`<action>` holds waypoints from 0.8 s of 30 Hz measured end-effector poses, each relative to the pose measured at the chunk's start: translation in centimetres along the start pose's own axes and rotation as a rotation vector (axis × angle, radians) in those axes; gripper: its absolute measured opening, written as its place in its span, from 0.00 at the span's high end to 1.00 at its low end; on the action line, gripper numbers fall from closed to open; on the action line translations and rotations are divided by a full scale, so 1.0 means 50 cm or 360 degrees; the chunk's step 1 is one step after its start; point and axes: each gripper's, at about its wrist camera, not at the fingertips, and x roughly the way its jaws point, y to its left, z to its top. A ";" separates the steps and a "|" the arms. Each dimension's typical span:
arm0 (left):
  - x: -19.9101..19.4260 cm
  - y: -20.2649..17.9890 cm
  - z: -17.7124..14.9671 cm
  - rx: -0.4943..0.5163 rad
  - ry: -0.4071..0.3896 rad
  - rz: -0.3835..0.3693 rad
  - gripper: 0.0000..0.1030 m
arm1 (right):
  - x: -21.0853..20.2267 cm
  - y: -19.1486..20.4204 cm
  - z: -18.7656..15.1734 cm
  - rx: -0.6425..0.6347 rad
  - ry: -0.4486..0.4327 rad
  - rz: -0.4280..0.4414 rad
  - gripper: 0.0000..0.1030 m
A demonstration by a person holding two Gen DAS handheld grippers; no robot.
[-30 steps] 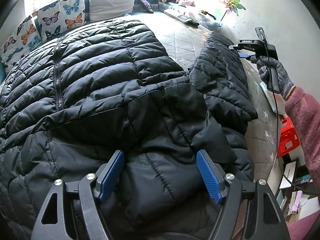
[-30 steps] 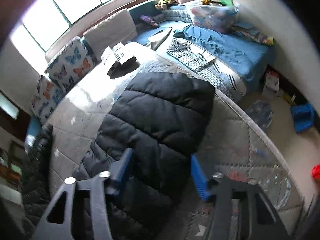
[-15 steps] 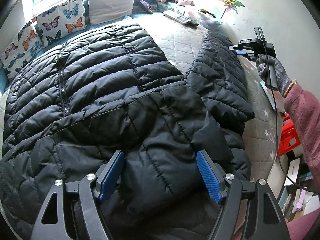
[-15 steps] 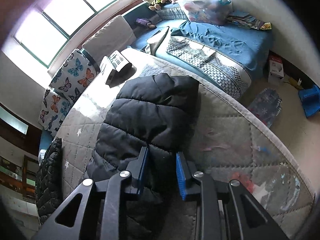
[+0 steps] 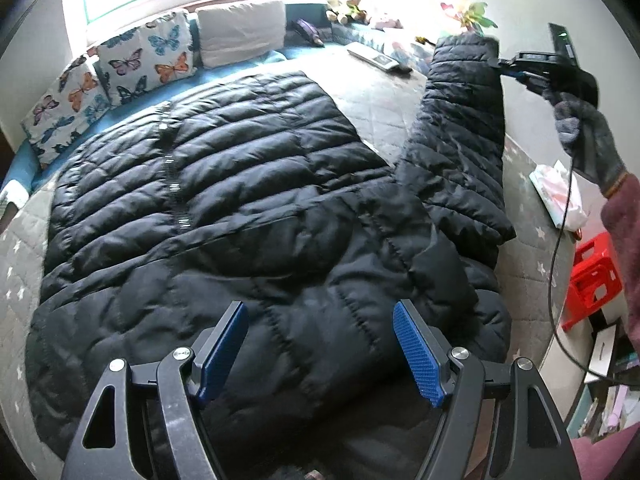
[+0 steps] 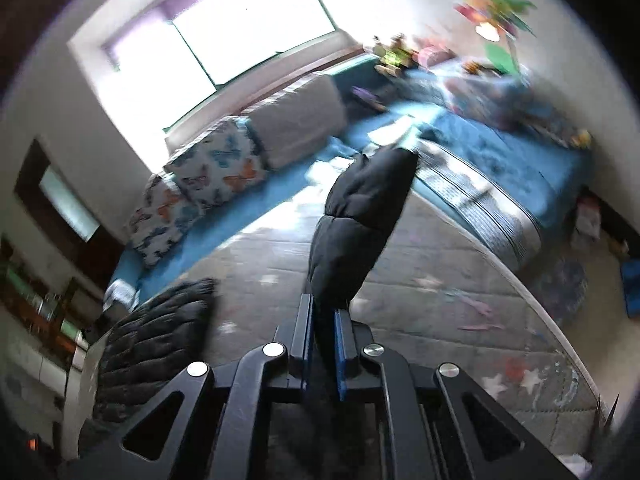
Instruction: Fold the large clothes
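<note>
Out past your left gripper [image 5: 320,354], to the left of its jaws, the butterfly cushions [image 5: 116,76] and a plain grey cushion [image 5: 240,30] line the back of the bed under the window. Directly ahead of those jaws the black puffer jacket [image 5: 224,184] lies spread flat on the quilted grey mattress [image 5: 376,92], zip running away from you. Your left jaws stand wide apart with nothing pinched; the blue pads [image 5: 416,354] hover just above the jacket's near hem, and whether they touch the fabric I cannot tell. To the right of those jaws the jacket's sleeve [image 5: 460,120] rises off the mattress, its cuff end clamped in your right gripper [image 5: 504,69], held by your gloved right hand [image 5: 588,136]. Seen along your right gripper [image 6: 322,344], the jaws have just been closing and now squeeze the sleeve [image 6: 356,232] between them, the rest of it standing up beyond the fingertips. Left of those jaws, the jacket's body [image 6: 152,332] rests on the mattress.
</note>
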 end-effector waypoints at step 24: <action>-0.243 0.355 -0.275 -0.0608 -0.0321 0.0112 0.23 | -0.098 0.633 -0.225 -0.1026 0.0154 0.0601 0.93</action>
